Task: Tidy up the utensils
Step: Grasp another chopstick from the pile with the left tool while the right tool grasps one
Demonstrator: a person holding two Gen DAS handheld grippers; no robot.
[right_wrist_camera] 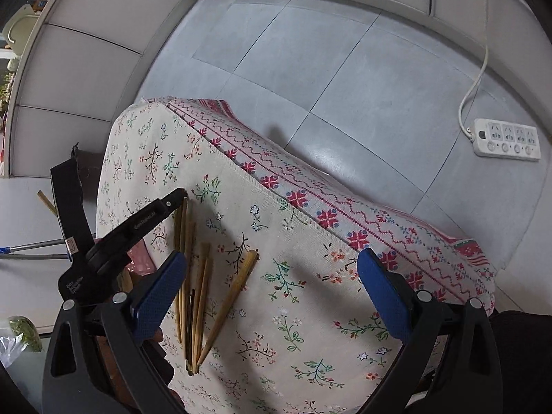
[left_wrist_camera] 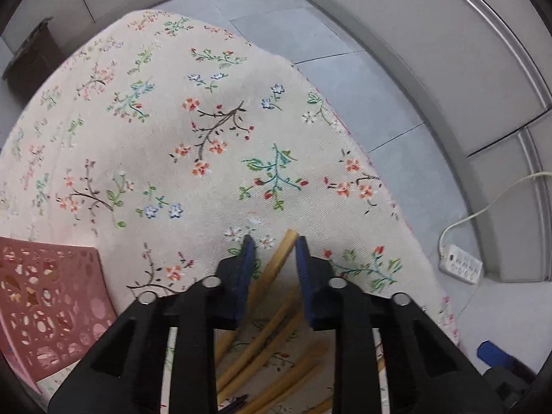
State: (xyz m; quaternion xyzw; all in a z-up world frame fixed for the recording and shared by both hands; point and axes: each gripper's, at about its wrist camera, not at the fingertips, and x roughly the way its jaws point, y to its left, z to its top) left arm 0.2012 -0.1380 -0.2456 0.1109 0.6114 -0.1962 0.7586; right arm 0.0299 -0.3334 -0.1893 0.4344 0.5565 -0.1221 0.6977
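Several wooden chopsticks (right_wrist_camera: 196, 303) lie in a loose pile on the floral tablecloth (right_wrist_camera: 310, 310). My left gripper (left_wrist_camera: 274, 241) hovers just above the pile, jaws partly open, with one chopstick (left_wrist_camera: 279, 258) lying between the blue pads (left_wrist_camera: 246, 269); the pads do not touch it. The left gripper also shows in the right wrist view (right_wrist_camera: 176, 196), over the far end of the pile. My right gripper (right_wrist_camera: 272, 269) is wide open and empty, above the table to the right of the chopsticks. A pink perforated basket (left_wrist_camera: 48, 296) sits at the table's left.
The table edge (right_wrist_camera: 310, 207) with a red-patterned border drops to a grey tiled floor. A white power strip (right_wrist_camera: 507, 138) with its cord lies on the floor at right. A dark brown box (left_wrist_camera: 31, 58) stands beyond the table's far left.
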